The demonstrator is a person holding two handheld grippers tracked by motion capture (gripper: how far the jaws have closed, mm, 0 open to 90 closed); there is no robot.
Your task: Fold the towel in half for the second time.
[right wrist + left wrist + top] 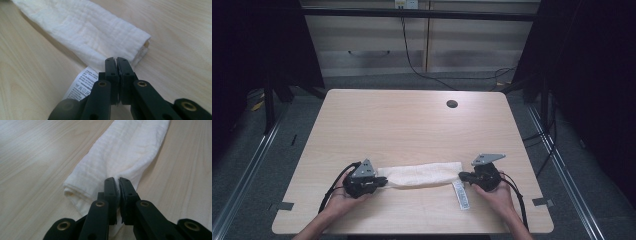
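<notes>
Wooden table (pixel 412 125): white crinkled cloth (pixel 422 175) folded long, label (pixel 461 194) out; left gripper (pixel 381 183), right gripper (pixel 463 176) pinch ends.

Cloth along the counter's near edge

The folded cloth (pixel 421 175) lies on the counter (pixel 412 120), left hand-held gripper (pixel 379 183) at one end, right hand-held gripper (pixel 462 176) at the other.

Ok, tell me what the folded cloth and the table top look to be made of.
Cloth: soft woven cotton or gauze by its look, matte off-white, with fine ribbed crinkles and a printed care label. Table: likely laminate with pale wood grain, smooth, faintly glossy.
</notes>
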